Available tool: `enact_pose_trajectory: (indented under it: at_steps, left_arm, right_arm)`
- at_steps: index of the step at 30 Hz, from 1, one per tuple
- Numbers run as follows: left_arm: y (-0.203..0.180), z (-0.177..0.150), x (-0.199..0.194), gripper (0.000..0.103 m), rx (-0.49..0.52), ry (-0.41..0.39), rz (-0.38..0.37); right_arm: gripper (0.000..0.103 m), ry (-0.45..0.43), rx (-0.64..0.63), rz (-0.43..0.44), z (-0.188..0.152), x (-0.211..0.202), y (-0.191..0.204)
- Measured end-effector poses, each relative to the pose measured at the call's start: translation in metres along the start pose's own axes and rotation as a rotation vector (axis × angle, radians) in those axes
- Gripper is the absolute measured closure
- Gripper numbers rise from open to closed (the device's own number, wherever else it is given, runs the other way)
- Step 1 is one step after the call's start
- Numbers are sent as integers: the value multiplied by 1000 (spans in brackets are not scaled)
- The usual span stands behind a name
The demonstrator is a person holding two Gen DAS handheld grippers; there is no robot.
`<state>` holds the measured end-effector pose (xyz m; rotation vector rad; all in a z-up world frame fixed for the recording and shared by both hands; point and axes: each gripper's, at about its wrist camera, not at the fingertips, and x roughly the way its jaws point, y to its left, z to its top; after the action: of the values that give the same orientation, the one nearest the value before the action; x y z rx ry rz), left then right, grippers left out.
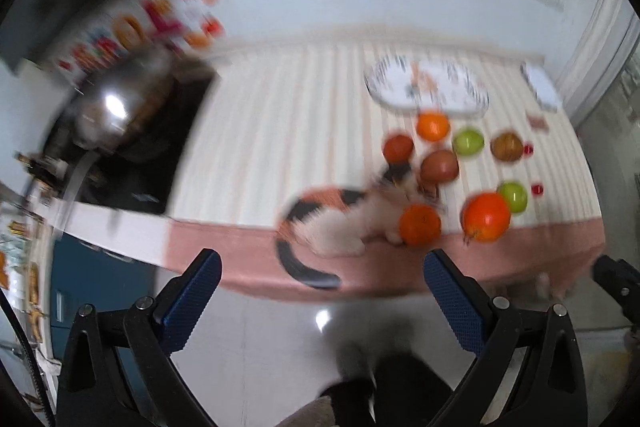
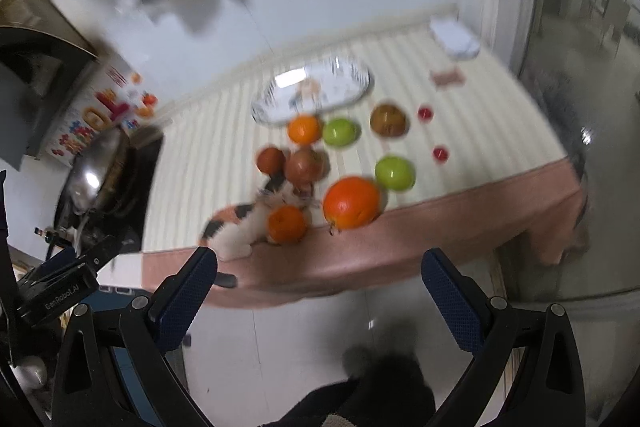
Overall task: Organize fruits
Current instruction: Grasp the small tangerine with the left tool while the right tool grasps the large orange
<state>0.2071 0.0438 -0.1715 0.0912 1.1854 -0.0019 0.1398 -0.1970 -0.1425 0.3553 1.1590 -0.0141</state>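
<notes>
Both views are motion-blurred. Several fruits lie on a striped cloth-covered table [image 1: 280, 115]: a large orange [image 1: 486, 217] [image 2: 351, 202] and a smaller orange [image 1: 420, 225] [image 2: 287, 223] at the front edge, two green apples [image 1: 513, 197] [image 2: 394, 173], reddish fruits [image 1: 439, 166] [image 2: 306, 165], a brown fruit [image 1: 507, 146] [image 2: 388, 120]. An oval patterned plate [image 1: 426, 85] [image 2: 312, 89] sits behind them. My left gripper [image 1: 322, 291] and right gripper [image 2: 320, 287] are open, empty, off the table's front edge.
A calico cat picture [image 1: 332, 223] [image 2: 240, 227] is printed on the cloth by the oranges. Two small red items [image 1: 537, 189] [image 2: 440, 153] lie right of the fruit. A metal pot [image 1: 108, 107] [image 2: 90, 179] on a dark stove stands left. The other gripper [image 2: 56, 291] shows at left.
</notes>
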Motion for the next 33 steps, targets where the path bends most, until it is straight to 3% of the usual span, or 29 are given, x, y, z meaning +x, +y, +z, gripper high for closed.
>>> enact_pose_trajectory:
  at_steps: [4, 8, 14, 17, 21, 26, 29, 31, 33]
  left_arm:
    - [-19, 9, 64, 1, -4, 154, -36]
    - [-49, 16, 127, 1, 6, 295, -72]
    - [-97, 19, 200, 1, 33, 470, -122]
    - [-117, 16, 223, 6, 67, 513, -119]
    - [-123, 9, 240, 41, 64, 545, -105]
    - [-94, 12, 235, 42, 8, 495, -60]
    - [-70, 10, 240, 42, -24, 507, -23]
    - [-60, 8, 242, 41, -44, 514, -39]
    - [-59, 10, 241, 41, -20, 506, -27]
  right_arm:
    - [0, 141, 28, 17, 14, 82, -21]
    - [0, 221, 25, 27, 30, 148, -39]
    - [0, 363, 44, 88, 50, 212, -62]
    - [0, 423, 49, 116, 60, 235, -71]
    - [0, 474, 40, 147, 69, 252, -73]
    - [0, 546, 41, 161, 73, 277, -69]
    - [0, 578, 44, 170, 70, 288, -60]
    - [0, 611, 43, 159, 66, 301, -53]
    - [0, 620, 39, 135, 63, 308, -50]
